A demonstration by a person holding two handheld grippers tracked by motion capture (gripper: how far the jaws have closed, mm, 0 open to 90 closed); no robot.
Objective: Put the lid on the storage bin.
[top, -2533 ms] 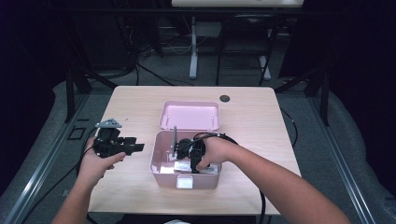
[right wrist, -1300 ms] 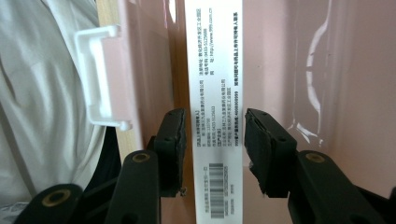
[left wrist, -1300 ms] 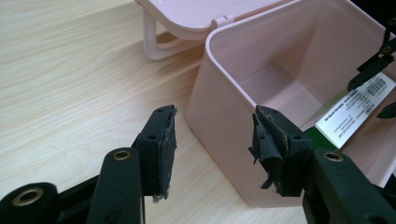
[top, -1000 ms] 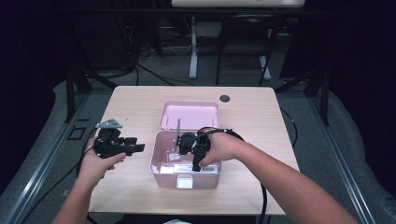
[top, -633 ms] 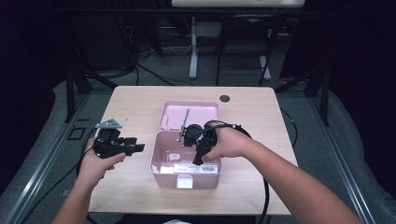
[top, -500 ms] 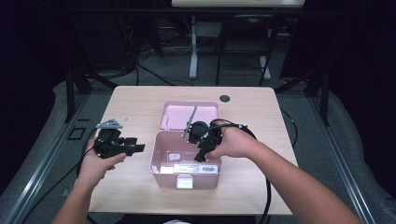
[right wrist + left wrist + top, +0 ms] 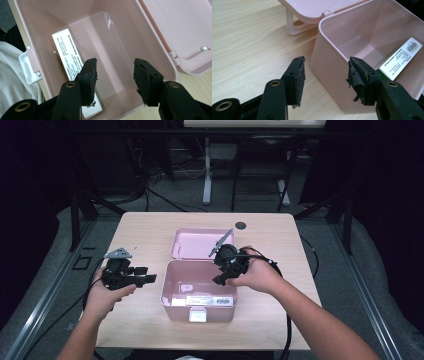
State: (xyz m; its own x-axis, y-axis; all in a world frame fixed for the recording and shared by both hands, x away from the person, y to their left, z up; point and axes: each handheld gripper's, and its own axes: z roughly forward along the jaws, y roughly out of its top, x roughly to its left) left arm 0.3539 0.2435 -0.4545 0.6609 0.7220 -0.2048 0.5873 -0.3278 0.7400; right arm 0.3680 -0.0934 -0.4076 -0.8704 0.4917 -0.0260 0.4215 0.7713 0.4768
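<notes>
An open pink box (image 7: 172,306) stands mid-table with its lid (image 7: 197,242) lying flat behind it. Inside is a white printed label (image 7: 210,300) against the front wall. My left gripper (image 7: 145,274) hovers left of the box, jaws pointing at it. They have just been opening, and nothing is between them (image 7: 325,68); the box corner (image 7: 329,75) lies just beyond. My right gripper (image 7: 220,274) is over the box's right back part, tilted down into it. In the right gripper view its jaws (image 7: 115,68) stand open and empty above the box floor (image 7: 100,30) and label (image 7: 70,55).
The light wooden table (image 7: 150,230) has a dark round grommet (image 7: 241,225) near its far edge. The box's front latch (image 7: 27,65) sticks out toward the person. Black cables trail from both grippers off the near edge. Dark floor and stands surround the table.
My right gripper has lifted out of the box and drifted toward its back right rim. The left hand and its gripper have kept their place.
</notes>
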